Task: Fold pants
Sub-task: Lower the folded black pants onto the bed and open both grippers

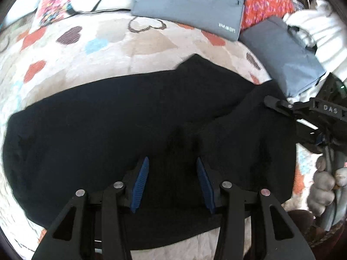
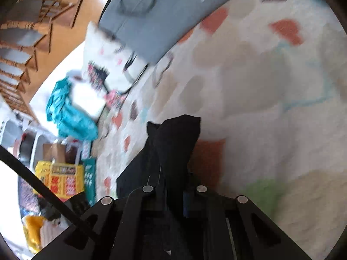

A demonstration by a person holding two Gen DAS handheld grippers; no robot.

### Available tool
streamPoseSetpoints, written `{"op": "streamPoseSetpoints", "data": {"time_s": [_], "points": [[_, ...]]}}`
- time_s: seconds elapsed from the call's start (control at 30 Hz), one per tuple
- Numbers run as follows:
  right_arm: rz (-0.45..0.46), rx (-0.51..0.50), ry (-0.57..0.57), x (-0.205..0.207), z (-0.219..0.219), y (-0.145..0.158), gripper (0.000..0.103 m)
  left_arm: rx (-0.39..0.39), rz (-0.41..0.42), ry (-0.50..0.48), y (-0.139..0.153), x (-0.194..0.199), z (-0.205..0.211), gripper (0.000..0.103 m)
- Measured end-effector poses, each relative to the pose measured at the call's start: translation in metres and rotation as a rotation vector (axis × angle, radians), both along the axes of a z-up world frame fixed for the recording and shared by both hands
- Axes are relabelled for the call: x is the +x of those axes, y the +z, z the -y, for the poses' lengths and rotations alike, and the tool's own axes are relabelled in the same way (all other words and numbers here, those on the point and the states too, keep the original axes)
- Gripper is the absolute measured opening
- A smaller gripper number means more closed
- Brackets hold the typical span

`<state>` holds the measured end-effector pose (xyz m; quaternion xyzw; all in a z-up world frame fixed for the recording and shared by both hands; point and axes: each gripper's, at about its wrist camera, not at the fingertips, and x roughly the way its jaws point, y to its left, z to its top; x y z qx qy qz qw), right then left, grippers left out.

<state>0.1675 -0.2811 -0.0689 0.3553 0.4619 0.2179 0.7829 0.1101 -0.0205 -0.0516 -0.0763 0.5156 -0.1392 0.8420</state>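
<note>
Left wrist view: our left gripper [image 1: 172, 173] hovers apart over the black pants [image 1: 108, 130] mid-bedspread [image 1: 130, 43]; right gripper [image 2: 173, 186] clamps a corner. Next, we carry that corner across.

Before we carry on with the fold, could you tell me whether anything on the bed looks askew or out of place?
Only the black pants: their far edge lies crooked, one layer peaking past the other. The folded grey garments beyond them lie flat.
</note>
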Motion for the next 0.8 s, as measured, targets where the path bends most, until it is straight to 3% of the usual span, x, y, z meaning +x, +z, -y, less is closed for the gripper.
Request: {"op": "streamPoseSetpoints", "data": {"time_s": [0.17,0.23,0.3,0.4,0.5,0.6,0.67,0.7,0.73,0.77,0.8], "points": [[-0.072,-0.161,-0.136,0.001,0.045,-0.008,0.028,0.05,-0.012,-0.011,-0.002,-0.004,0.001,0.045],[-0.031,-0.181,-0.194,-0.013,0.062,0.008,0.04,0.007,-0.033,0.001,0.003,-0.012,-0.013,0.045],[0.039,-0.157,-0.201,-0.026,0.067,0.028,0.04,-0.047,-0.028,0.021,0.01,-0.022,-0.03,0.045],[0.11,-0.113,-0.046,-0.039,0.036,0.054,0.04,-0.131,-0.018,0.108,0.019,-0.036,-0.062,0.046],[0.097,-0.13,0.141,-0.044,-0.012,0.048,0.04,-0.209,-0.008,0.194,0.025,-0.051,-0.092,0.046],[0.121,-0.294,0.273,-0.053,-0.065,0.031,0.04,-0.237,0.018,0.238,0.031,-0.068,-0.113,0.046],[0.124,-0.357,0.32,-0.059,-0.086,0.018,0.049,-0.243,0.033,0.256,0.034,-0.079,-0.126,0.047],[0.137,-0.446,0.329,-0.065,-0.096,0.01,0.051,-0.245,0.038,0.264,0.034,-0.082,-0.13,0.047],[0.14,-0.511,0.331,-0.066,-0.102,0.004,0.049,-0.248,0.043,0.273,0.034,-0.085,-0.135,0.047],[0.121,-0.549,0.346,-0.064,-0.107,-0.002,0.039,-0.259,0.049,0.288,0.033,-0.09,-0.142,0.047],[0.088,-0.532,0.349,-0.061,-0.107,-0.008,0.011,-0.27,0.05,0.298,0.032,-0.092,-0.147,0.047]]}}
